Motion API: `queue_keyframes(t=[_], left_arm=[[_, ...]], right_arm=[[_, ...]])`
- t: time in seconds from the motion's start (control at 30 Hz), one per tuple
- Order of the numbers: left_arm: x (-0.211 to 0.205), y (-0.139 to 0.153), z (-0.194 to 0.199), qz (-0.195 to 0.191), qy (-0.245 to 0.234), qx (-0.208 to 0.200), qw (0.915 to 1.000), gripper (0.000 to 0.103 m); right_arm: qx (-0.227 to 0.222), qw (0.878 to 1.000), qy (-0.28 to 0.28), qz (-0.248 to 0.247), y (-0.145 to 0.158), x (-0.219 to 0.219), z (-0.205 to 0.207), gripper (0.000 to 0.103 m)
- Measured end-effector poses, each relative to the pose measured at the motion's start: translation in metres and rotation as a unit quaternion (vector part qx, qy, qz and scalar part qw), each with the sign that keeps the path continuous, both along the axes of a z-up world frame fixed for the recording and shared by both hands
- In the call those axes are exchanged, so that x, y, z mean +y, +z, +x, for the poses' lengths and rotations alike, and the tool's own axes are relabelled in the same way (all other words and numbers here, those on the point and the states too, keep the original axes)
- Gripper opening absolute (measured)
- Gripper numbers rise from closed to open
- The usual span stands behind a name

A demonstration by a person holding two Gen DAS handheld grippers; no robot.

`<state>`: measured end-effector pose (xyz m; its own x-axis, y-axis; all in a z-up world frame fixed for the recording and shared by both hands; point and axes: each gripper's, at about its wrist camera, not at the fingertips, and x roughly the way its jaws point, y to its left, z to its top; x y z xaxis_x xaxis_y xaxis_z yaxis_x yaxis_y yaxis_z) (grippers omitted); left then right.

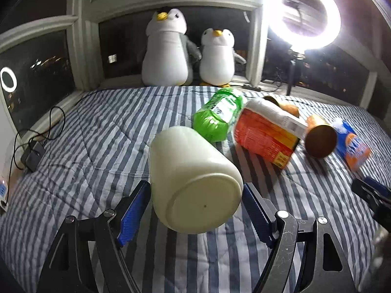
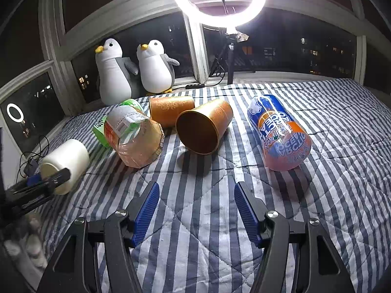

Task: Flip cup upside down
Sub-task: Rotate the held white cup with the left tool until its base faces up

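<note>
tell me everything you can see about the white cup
The white cup is plain, cream-white and opaque, and looks like matte plastic. It lies on its side on the striped quilt, flat base toward the left gripper and mouth facing away, unseen. A tiny dark dot marks the base. The blue fingers flank its base end closely; whether they actually clamp it is unclear. It sits apart from the green cup.

I see the cream-white cup lying on its side on the striped bedcover. Its flat base faces my left camera, and its body points away toward the green bottle.
</note>
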<state>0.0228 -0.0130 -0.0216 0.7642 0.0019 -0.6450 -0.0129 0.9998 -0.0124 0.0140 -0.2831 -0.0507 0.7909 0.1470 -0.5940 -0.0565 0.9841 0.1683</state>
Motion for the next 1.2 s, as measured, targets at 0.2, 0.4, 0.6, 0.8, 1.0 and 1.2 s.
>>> queue_keyframes(t=[0.2, 0.4, 0.6, 0.8, 1.0, 1.2], left_arm=[[-0.009, 0.009, -0.018, 0.013, -0.026, -0.012, 0.9995, 0.080], [-0.019, 0.022, -0.035, -0.001, -0.051, -0.020, 0.9985, 0.079], [-0.035, 0.034, -0.046, -0.017, -0.085, -0.025, 0.9959, 0.079], [-0.032, 0.025, -0.044, -0.043, -0.083, -0.012, 0.9956, 0.078], [-0.030, 0.028, -0.045, -0.056, -0.085, -0.018, 0.9947, 0.078], [-0.035, 0.041, -0.036, -0.078, -0.096, -0.041, 0.9914, 0.078]], right_arm=[[0.003, 1.000, -0.005, 0.003, -0.006, -0.001, 0.002, 0.060], [0.004, 1.000, -0.007, 0.007, -0.007, -0.003, 0.004, 0.060], [0.003, 1.000, -0.006, 0.001, -0.008, -0.002, 0.003, 0.060], [0.000, 1.000, -0.006, -0.006, -0.009, 0.000, 0.004, 0.060], [0.002, 1.000, -0.007, -0.010, -0.009, 0.001, 0.004, 0.060], [0.000, 1.000, -0.010, -0.015, -0.009, 0.002, 0.004, 0.060]])
